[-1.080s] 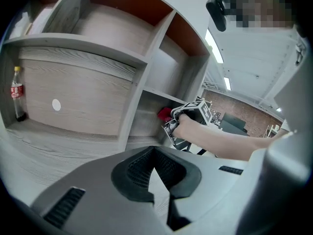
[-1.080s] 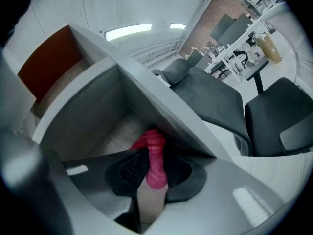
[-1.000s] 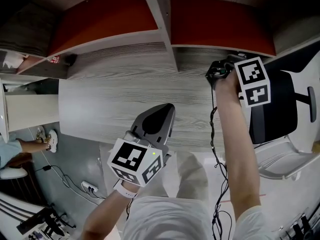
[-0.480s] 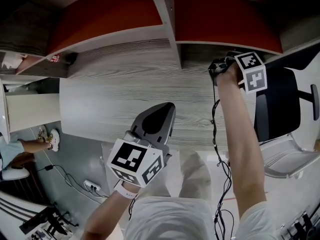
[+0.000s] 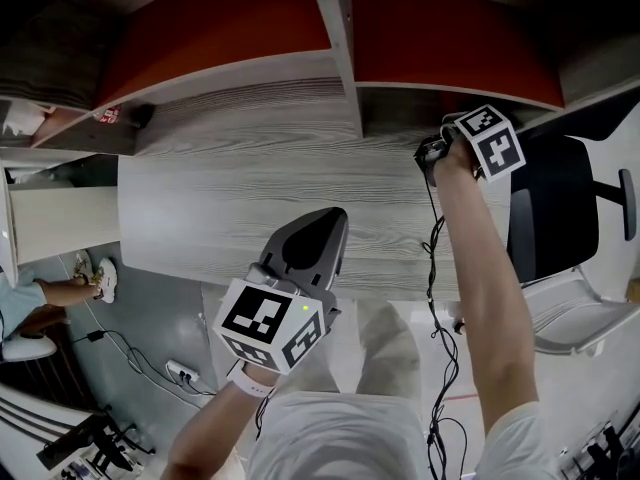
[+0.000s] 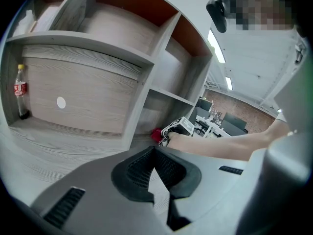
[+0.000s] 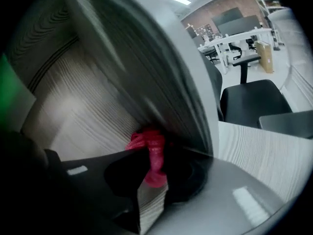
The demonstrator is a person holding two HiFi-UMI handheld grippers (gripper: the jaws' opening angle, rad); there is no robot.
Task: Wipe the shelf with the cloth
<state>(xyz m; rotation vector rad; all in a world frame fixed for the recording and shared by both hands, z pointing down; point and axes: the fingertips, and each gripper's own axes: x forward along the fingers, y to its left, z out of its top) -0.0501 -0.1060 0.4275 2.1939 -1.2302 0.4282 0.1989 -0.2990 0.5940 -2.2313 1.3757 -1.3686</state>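
My right gripper (image 5: 438,144) reaches into the lower right compartment of the wooden shelf (image 5: 350,78), under its red back panel. In the right gripper view it is shut on the red cloth (image 7: 150,150), which is bunched between the jaws and pressed to the compartment's floor beside its right side wall (image 7: 146,67). The left gripper view shows the cloth (image 6: 156,135) as a red patch just ahead of the right gripper (image 6: 172,129). My left gripper (image 5: 330,226) hangs shut and empty over the desk's front edge, well away from the shelf.
A grey wood desk (image 5: 220,198) runs under the shelf. A cola bottle (image 6: 19,92) stands in the left compartment. A black office chair (image 5: 555,208) sits to the right. Cables (image 5: 435,268) trail from the right gripper along the arm.
The right gripper has shifted a little left and deeper into the compartment, its marker cube turning. The left gripper has stayed put.
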